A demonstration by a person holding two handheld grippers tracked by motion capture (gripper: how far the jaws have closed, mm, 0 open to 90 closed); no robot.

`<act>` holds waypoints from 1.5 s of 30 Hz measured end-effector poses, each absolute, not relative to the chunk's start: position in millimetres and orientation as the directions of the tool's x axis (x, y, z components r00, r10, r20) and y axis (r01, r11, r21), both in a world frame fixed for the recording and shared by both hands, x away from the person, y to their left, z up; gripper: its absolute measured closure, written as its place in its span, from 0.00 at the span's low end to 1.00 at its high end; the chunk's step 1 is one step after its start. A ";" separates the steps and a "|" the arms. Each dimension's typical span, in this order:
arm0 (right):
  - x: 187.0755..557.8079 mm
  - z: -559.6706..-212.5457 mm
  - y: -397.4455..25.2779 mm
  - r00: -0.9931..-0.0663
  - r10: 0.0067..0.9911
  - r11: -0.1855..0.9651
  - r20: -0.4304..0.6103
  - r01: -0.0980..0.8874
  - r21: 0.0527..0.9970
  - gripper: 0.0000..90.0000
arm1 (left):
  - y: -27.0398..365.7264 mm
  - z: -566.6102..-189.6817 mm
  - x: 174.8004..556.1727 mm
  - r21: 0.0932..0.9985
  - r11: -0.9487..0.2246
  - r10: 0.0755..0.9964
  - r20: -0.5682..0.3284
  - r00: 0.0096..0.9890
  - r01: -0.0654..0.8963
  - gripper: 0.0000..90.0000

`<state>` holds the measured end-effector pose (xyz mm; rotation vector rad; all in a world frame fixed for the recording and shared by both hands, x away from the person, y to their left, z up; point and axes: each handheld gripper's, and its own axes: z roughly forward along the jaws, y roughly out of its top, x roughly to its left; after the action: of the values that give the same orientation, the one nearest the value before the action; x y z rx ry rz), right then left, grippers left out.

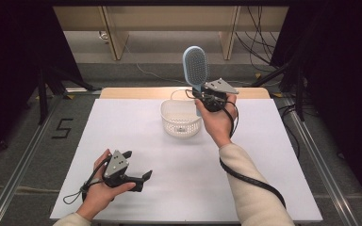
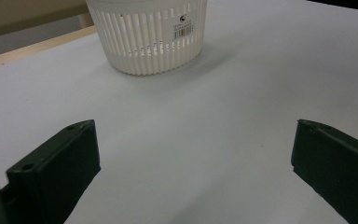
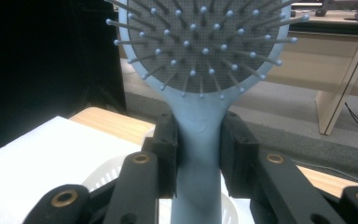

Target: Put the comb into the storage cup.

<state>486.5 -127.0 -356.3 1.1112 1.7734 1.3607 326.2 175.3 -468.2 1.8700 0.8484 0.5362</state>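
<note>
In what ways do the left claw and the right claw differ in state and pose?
The left claw is open and holds nothing, while the right claw is shut on the light blue plastic hairbrush. The left claw rests low on the white table; the right claw is raised over the white slotted plastic basket. Both have black jaws.

Hairbrush head cut off at top edge – basket rim too; label unreadable.
</note>
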 end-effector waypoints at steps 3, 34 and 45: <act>487.9 -356.6 -126.2 -0.443 0.897 0.111 0.008 0.241 0.964 0.78 | 175.5 -468.0 326.1 0.905 -0.280 0.752 -0.001 0.659 0.321 0.00; 496.9 -357.3 -117.0 -0.446 0.895 0.117 0.005 0.245 0.962 0.78 | 175.9 -468.0 326.2 0.905 -0.279 0.751 -0.001 0.660 0.320 0.01; 498.8 -356.6 -115.7 -0.448 0.894 0.118 0.005 0.247 0.962 0.78 | 176.3 -467.8 326.0 0.905 -0.279 0.752 -0.002 0.659 0.321 0.01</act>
<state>498.8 -115.7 -356.6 1.1084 1.7873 1.3541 326.0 176.3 -467.8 1.8689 0.8485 0.5360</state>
